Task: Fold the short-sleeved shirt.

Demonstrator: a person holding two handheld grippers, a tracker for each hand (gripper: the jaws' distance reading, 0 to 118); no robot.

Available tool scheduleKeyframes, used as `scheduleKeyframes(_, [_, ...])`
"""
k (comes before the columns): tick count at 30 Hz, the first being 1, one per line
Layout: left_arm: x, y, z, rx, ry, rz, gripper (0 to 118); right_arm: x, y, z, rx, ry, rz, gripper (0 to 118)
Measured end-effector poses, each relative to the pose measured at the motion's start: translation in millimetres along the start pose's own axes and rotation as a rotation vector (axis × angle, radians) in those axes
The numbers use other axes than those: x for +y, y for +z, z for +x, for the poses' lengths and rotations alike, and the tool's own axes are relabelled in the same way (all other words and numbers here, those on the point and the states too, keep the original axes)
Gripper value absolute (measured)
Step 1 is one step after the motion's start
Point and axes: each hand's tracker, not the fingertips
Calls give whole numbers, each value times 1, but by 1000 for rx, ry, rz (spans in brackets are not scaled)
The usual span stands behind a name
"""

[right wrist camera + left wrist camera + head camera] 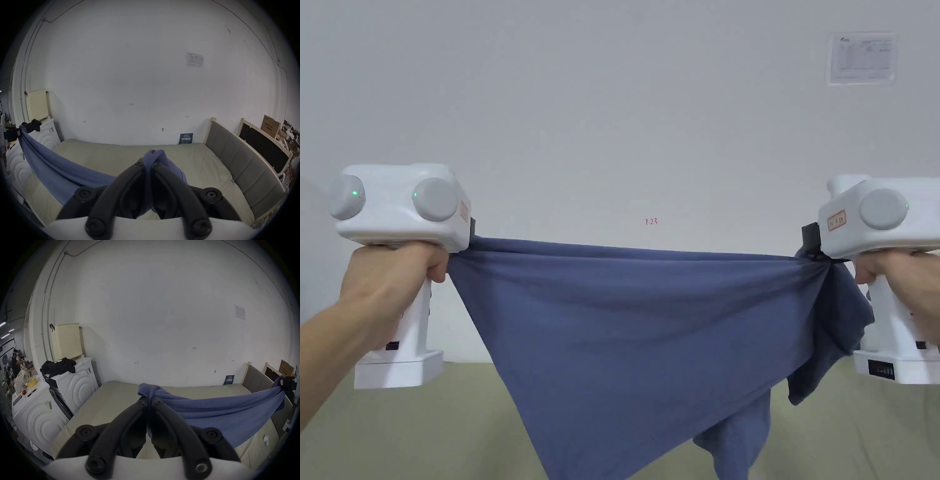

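The left tool (149, 400) has its jaws pressed together on a bunched corner of the blue shirt (625, 337), with a knot of cloth poking out past the tips. The right tool (148, 164) likewise has both jaws clamped on the shirt's other bunched end, cloth squeezed up between them. In the head view each white tool body is gripped by a hand, the left hand (394, 275) to one side of the shirt and the right hand (900, 281) to the other. The shirt is stretched taut between the two tools, its top edge nearly level, the rest hanging down in a wide triangle with a loose flap drooping below the right tool. Beneath the shirt lies the bed (113, 155) with its beige cover. A grey padded headboard (235, 160) stands past the shirt's right end, white washing machines (78, 382) past its left end. Behind the shirt rises the white wall (612, 112).
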Motion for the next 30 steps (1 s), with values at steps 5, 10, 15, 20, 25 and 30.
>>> scheduleKeyframes(5, [-20, -59, 15, 34, -63, -56, 2, -19, -65, -14, -16, 30, -33, 6])
scheduleKeyframes(10, [-48, -109, 15, 35, -34, -95, 2, -59, -119, -26, -19, 38, -89, 6])
scheduleKeyframes(15, [-114, -138, 14, 7, -52, -206, 2, -120, -141, -32, -19, 66, -165, 6])
scheduleKeyframes(20, [-196, -124, 5, -34, -70, -298, 2, -198, -114, -28, -8, 116, -247, 6])
scheduleKeyframes(25, [-281, -68, -10, -86, -87, -386, 2, -285, -54, -20, 32, 101, -316, 6])
scheduleKeyframes(30, [-360, 1, -33, -120, -110, -486, 2, -376, 24, -12, 13, 51, -371, 6])
